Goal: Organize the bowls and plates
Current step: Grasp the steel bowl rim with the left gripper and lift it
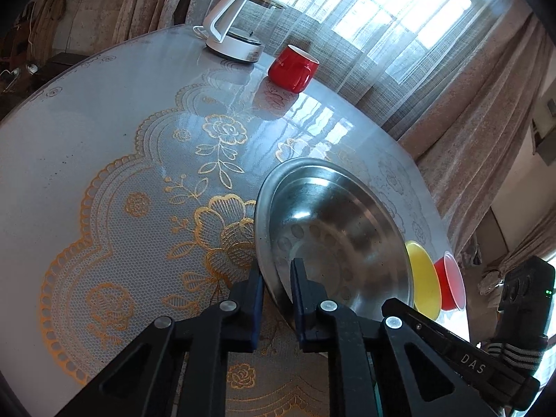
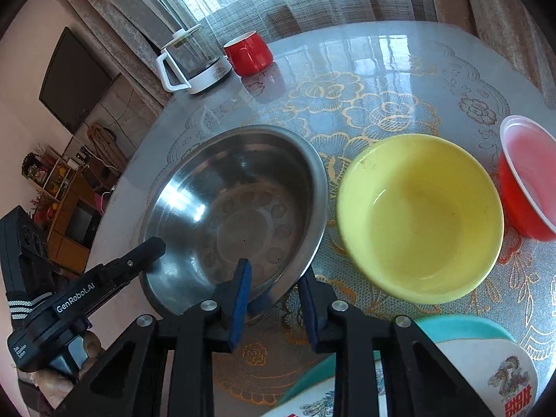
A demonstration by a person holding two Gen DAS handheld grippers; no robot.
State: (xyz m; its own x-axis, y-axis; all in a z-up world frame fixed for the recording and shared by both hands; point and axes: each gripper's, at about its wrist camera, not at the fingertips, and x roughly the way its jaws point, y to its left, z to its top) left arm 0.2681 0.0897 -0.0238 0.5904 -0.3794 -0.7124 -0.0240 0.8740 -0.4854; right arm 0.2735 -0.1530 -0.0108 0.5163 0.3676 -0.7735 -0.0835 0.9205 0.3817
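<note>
1. Counting three bowls: one steel bowl, one yellow bowl, one red bowl.
2. Left gripper and right gripper each straddle the steel rim, jaws parted, not clenched.

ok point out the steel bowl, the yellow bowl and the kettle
steel bowl [image 2: 239,208], right wrist view, inner floor
yellow bowl [image 2: 420,219], right wrist view, inside bottom
kettle [image 2: 189,59], right wrist view, glass body
</note>
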